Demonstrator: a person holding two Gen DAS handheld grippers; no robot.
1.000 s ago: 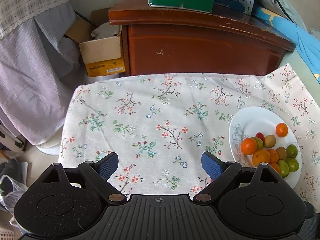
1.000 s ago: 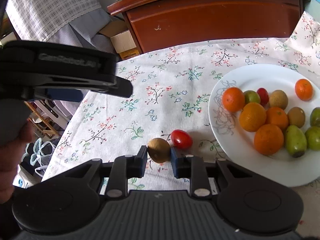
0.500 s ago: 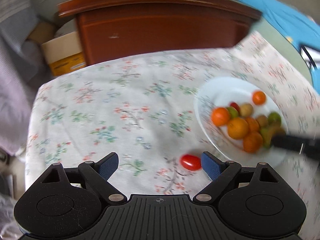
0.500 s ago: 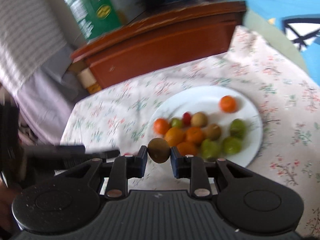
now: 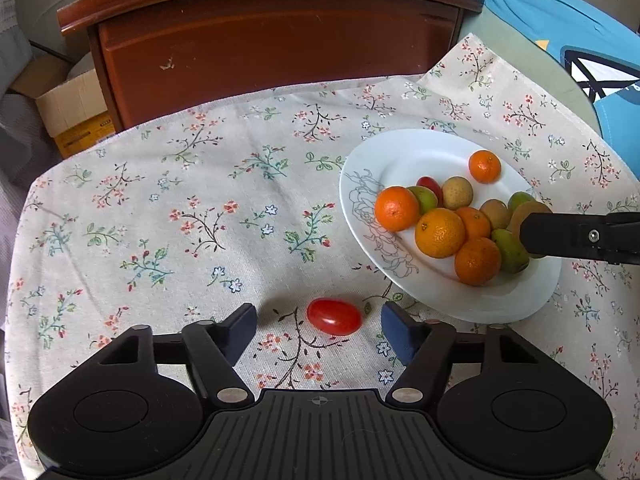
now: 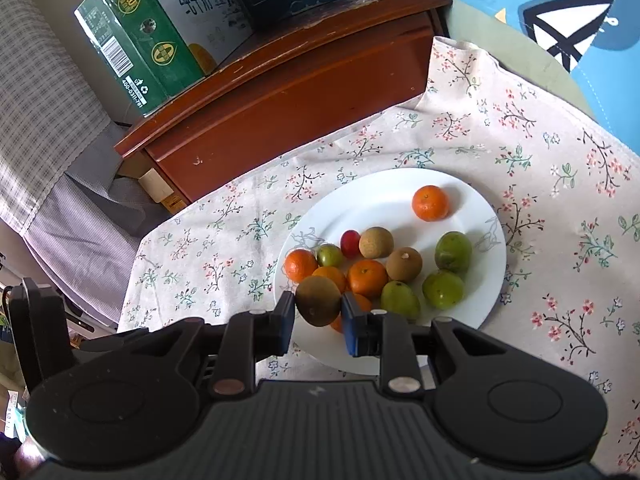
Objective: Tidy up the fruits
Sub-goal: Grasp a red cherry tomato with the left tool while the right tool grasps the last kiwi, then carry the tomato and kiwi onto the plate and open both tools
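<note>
A red cherry tomato point(image 5: 334, 316) lies on the floral tablecloth between the blue pads of my left gripper point(image 5: 318, 326), whose jaws are closing; gaps remain on both sides of it. A white plate point(image 5: 404, 152) to its right holds several oranges, green fruits, brown fruits and a second red tomato. My right gripper point(image 6: 319, 310) is shut on a brown round fruit point(image 6: 318, 300) just above the plate's point(image 6: 384, 196) near left rim. In the left wrist view the right gripper's black finger point(image 5: 576, 236) reaches over the plate from the right.
A dark wooden cabinet point(image 5: 264, 36) stands behind the table, with green and blue cartons point(image 6: 144, 36) on top. A cardboard box point(image 5: 64, 108) sits on the floor at the left. Blue fabric point(image 5: 552, 20) lies at the right. The cloth point(image 5: 160, 200) left of the plate is bare.
My left gripper swung right and came down over the red tomato, its jaws narrowing around it. My right gripper carried the brown fruit from beside the tomato up over the plate.
</note>
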